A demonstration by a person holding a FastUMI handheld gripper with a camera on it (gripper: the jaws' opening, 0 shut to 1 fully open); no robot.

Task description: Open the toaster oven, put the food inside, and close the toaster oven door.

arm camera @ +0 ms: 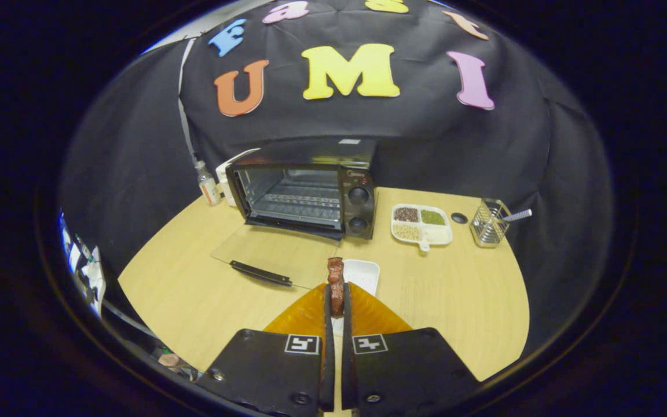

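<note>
A black toaster oven (310,188) stands at the back of the wooden table (194,295), its glass door (275,252) folded down flat with the black handle (260,273) nearest me. The wire rack inside is bare. My gripper (337,301) is shut on a reddish-brown piece of food (335,281), held upright between the two fingers and sticking out past their tips. Just beyond the food sits a small white dish (362,273). The gripper is in front of the oven, a little right of the open door.
To the oven's right lie a white divided plate (439,234) with three kinds of grains, a small dark disc (459,218) and a wire basket (488,223) holding a brush. A small bottle (208,184) and a white box stand left of the oven.
</note>
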